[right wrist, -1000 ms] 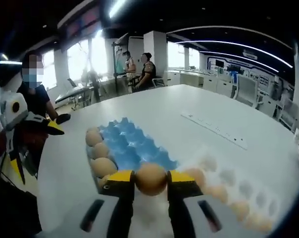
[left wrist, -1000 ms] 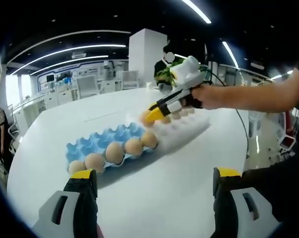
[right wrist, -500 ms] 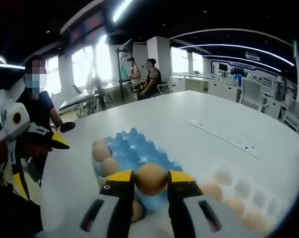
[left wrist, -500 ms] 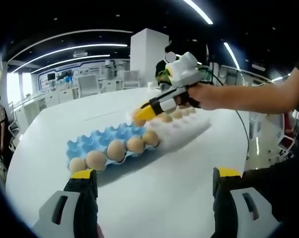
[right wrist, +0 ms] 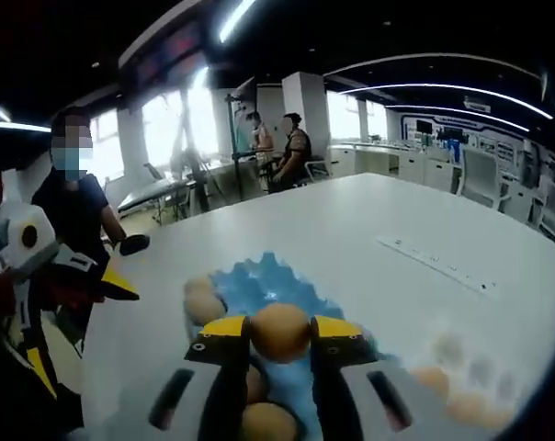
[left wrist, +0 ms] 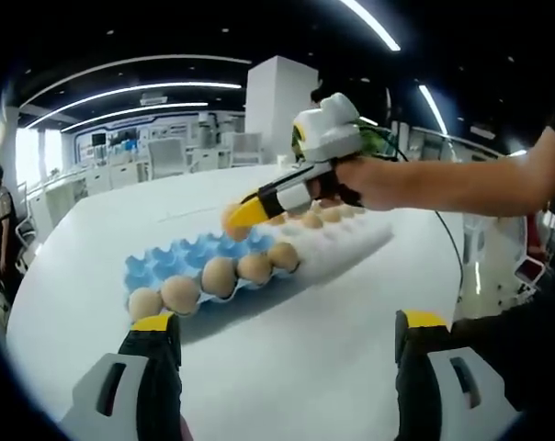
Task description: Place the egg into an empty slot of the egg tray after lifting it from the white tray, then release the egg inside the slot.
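Egg (right wrist: 279, 332) clamped in right gripper (right wrist: 279, 338), above egg tray (right wrist: 264, 287)

Right gripper view: brown eggs (right wrist: 250, 384) in blue moulded egg tray (right wrist: 264, 285) partly hidden behind gripper (right wrist: 279, 335); white tray (right wrist: 461, 377) blurred, cut off by frame edge.

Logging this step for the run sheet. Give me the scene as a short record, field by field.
surface: white table
blue tray: five eggs in its near row, other slots empty
white tray: beside the blue tray, eggs in it
right gripper: shut on an egg, held above the blue tray
left gripper: open, holding nothing, low over the table
stage: egg lifted, not yet in a slot
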Action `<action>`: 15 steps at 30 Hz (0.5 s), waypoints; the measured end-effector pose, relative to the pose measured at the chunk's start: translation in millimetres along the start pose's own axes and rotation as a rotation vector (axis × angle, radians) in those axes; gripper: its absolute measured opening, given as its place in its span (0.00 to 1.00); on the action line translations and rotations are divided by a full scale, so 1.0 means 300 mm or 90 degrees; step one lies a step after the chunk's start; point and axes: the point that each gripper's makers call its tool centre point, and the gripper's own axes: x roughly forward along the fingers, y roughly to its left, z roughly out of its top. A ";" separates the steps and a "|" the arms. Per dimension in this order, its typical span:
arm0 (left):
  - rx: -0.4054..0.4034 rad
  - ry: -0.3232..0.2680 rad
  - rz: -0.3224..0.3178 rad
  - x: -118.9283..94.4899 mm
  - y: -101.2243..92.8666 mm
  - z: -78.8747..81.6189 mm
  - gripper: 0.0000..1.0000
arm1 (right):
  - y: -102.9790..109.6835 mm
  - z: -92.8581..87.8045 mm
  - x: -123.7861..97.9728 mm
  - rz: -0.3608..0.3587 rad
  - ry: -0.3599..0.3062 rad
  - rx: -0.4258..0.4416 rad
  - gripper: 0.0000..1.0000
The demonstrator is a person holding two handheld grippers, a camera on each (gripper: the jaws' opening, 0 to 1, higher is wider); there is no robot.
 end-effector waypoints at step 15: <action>0.001 0.003 -0.005 0.007 -0.008 -0.003 0.99 | 0.064 0.067 0.110 0.038 -0.007 -0.005 0.26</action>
